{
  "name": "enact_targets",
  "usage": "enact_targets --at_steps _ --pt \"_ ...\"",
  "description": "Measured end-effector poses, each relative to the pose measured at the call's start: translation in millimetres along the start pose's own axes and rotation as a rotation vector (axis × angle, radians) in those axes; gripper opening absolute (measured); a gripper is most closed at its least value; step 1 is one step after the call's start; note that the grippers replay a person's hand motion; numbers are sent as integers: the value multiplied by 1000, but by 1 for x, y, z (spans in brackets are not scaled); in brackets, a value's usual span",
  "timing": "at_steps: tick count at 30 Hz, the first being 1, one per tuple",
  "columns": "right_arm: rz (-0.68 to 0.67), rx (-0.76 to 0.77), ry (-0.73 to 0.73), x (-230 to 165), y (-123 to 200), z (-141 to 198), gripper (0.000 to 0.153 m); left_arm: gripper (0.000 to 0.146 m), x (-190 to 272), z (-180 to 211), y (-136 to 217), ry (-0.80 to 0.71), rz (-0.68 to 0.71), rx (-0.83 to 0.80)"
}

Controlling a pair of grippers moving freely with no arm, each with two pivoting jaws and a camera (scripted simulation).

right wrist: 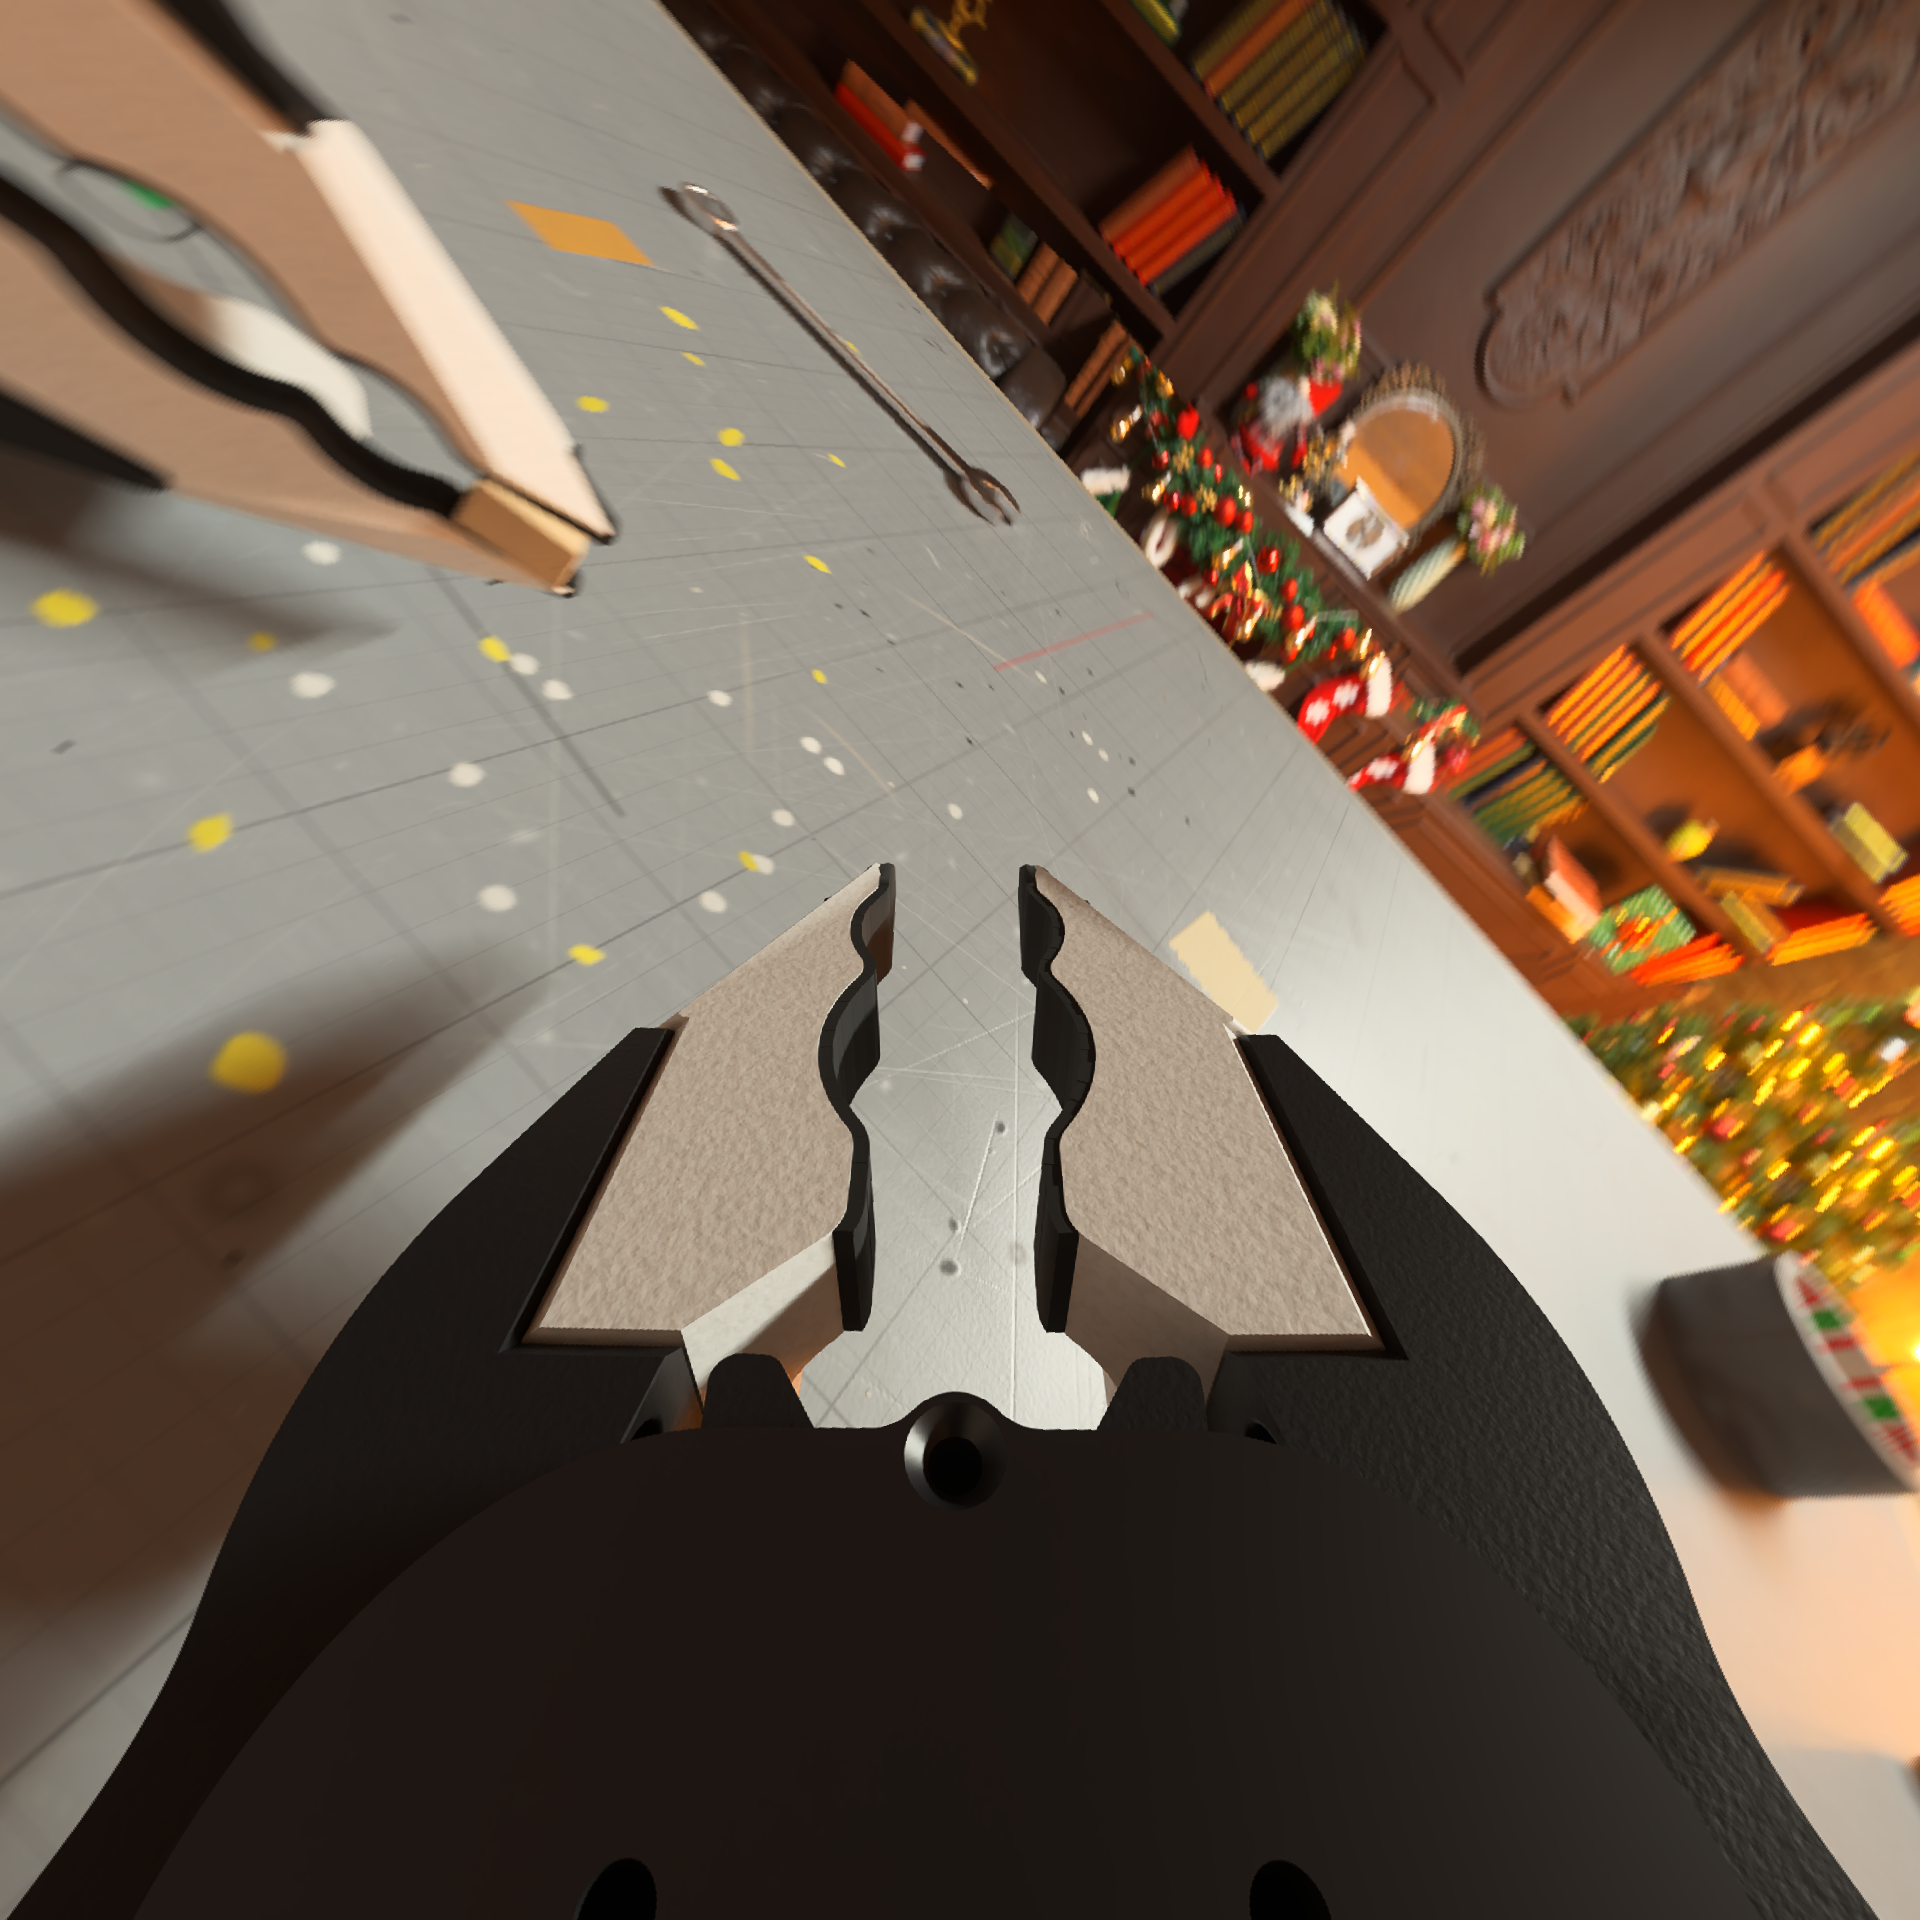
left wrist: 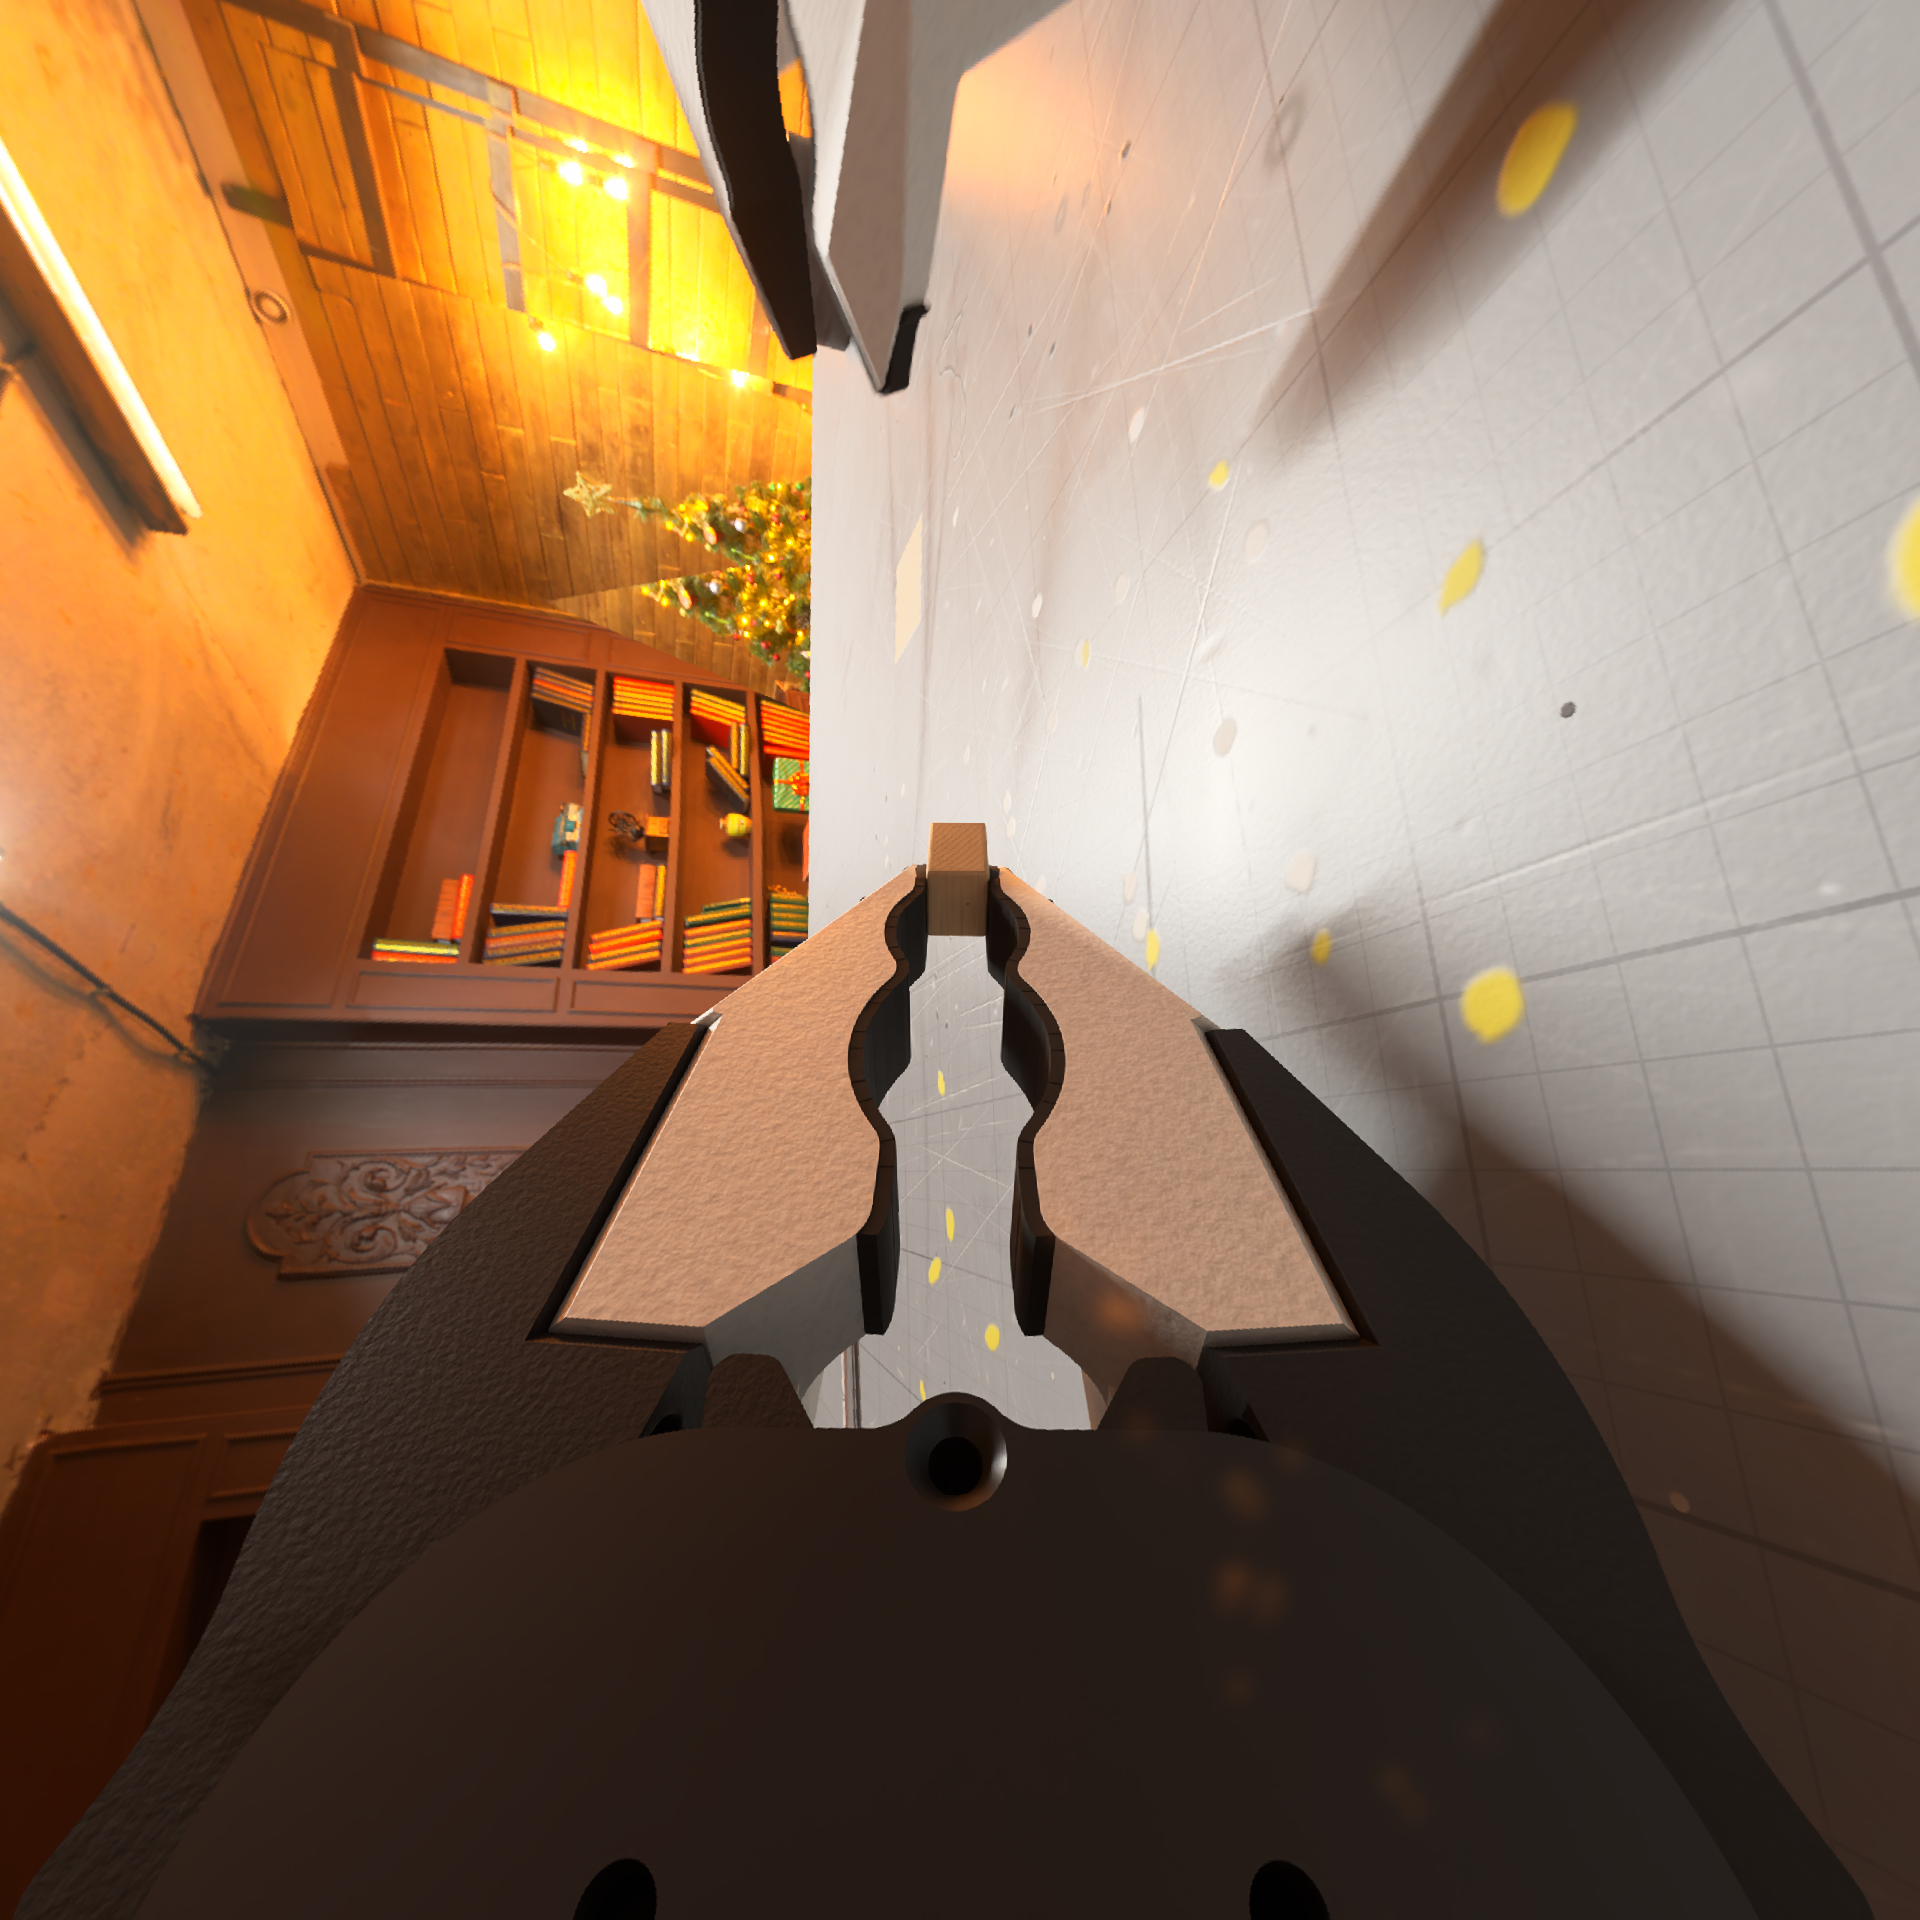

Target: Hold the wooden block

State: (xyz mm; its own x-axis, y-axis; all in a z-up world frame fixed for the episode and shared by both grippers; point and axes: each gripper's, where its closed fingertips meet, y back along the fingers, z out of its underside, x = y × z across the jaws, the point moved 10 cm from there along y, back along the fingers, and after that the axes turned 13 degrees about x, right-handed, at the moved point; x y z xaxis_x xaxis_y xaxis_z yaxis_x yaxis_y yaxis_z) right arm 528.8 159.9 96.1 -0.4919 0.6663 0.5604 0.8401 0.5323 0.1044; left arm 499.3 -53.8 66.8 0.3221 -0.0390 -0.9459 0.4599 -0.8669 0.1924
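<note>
In the left wrist view we see the left gripper (left wrist: 957, 896) pinching the wooden block (left wrist: 957, 879) at the very tips of its two tan fingers (left wrist: 774, 1091). The block sits squarely between the fingertips, its far end poking out a little beyond them, and it hangs above the grey gridded work mat (left wrist: 1455, 727), clear of the surface as far as we can tell. The right wrist view confirms this from the side: the left gripper (right wrist: 540, 540) reaches in from the upper left with the small pale wooden block (right wrist: 520, 528) clamped at its tip.

Our right gripper (right wrist: 956, 883) holds nothing; its fingers stand a moderate gap apart, with only the work mat (right wrist: 623, 779) visible between them. The block lies well ahead and to the left of it, not touching.

On the mat beyond, a steel combination wrench (right wrist: 842, 353) lies flat, well apart from both grippers. An orange patch (right wrist: 580, 233) sits near the wrench's ring end. In the left wrist view the right gripper (left wrist: 821, 187) shows at the top edge.
</note>
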Motion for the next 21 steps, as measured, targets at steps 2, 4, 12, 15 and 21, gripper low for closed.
enact_targets --at_steps 2,4,12,15,21 --pt "20 -26 -91 10 -8 8 22 10 1 0 0 -13 1 7" --pt "-32 -47 -173 21 -18 21 22 10 1 -1 0 -18 1 13" --pt "-31 -310 -605 66 -70 49 17 10 2 0 0 -40 -1 9" --pt "70 -365 -622 58 -74 46 19 10 3 0 -1 -53 -2 4" --pt "137 -427 -647 50 -85 42 19 10 4 -1 0 -67 2 6"
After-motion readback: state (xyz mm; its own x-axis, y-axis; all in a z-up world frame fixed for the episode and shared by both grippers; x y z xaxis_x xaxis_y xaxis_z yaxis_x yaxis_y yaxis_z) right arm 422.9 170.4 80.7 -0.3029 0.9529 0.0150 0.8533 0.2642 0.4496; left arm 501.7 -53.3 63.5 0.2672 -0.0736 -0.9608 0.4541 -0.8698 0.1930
